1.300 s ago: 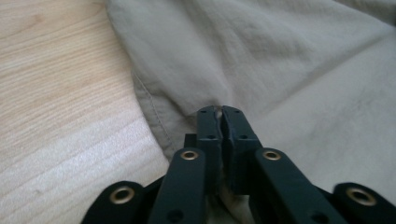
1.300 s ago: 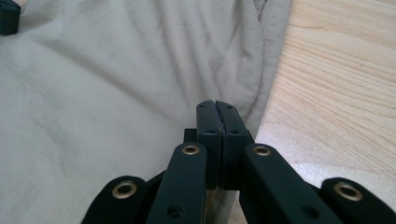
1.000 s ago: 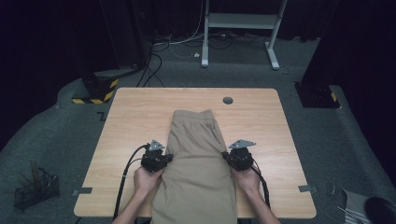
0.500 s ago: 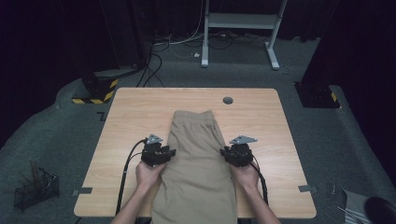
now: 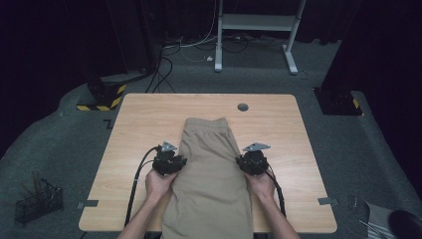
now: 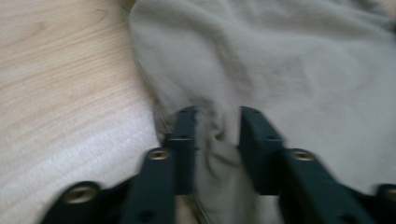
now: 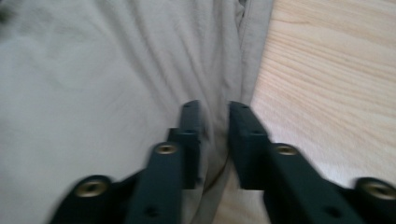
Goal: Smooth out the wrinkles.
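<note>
The table [image 5: 149,119] holds tan shorts [image 5: 209,184], lying flat from the middle down to six o'clock. They look soft, light and floppy, so I think the side edges are best to grab. The left gripper [image 6: 215,135] and right gripper [image 7: 214,128] have just been opening, cloth loose between the jaws.

Both grippers black: left gripper [image 5: 169,163] & right gripper [image 5: 253,162] each w/ a grey three-cornered plate on top & a black cable trailing back past the forearm toward the table's near edge. Jaws are flat, blocky black bars w/ squared tips, brass-coloured screws set along the arms behind them, seen in both gripper views. Forearms bare, no sleeves, no gloves.
</note>
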The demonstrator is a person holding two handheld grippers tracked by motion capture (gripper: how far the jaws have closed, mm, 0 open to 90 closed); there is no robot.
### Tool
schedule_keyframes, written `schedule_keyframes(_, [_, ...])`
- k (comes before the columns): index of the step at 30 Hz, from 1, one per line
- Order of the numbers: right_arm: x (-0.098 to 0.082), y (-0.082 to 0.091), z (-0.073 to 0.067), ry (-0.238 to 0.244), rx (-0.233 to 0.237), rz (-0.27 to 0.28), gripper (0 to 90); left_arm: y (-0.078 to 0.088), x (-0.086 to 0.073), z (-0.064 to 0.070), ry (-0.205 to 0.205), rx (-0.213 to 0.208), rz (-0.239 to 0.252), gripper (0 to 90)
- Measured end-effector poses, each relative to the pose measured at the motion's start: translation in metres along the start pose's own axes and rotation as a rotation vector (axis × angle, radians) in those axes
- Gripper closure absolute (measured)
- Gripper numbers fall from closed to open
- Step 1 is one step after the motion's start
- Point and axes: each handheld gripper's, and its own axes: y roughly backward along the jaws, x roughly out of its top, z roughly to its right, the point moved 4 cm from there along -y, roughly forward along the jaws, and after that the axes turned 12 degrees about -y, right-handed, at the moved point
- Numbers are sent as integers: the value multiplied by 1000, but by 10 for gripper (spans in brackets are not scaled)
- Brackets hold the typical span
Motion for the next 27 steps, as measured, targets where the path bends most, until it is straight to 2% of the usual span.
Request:
schedule_keyframes(3, [-8,13,-2,-1,7,0,550,11,-7,11,-13,-19,-13,447])
schedule_keyframes(5, [-16,22,-5,-4,5,5,502,19,-14,20,-18,-26,-6,403])
schedule_keyframes(7, [-26,31,-8,-15,18,9,466,27,-22,28,-9,-48,8,376])
schedule_keyframes(9, [-34,37,-10,-19,29,4,440,33,-30,35,-14,-53,9,350])
schedule_keyframes(13, [-50,43,-14,-20,28,-9,402,41,-42,44,1,-43,15,325])
schedule_keyframes(16, [-59,42,-19,-10,22,-24,413,39,-46,49,-21,-15,-9,333])
schedule_keyframes(19, [-59,38,-23,37,-25,-24,448,31,-44,48,-53,33,-19,332])
schedule_keyframes(23, [-46,28,-20,34,-35,-35,449,17,-32,40,-108,98,-45,326])
schedule_keyframes(27, [-34,18,-13,25,-43,-27,443,5,-20,26,-92,108,-60,315])
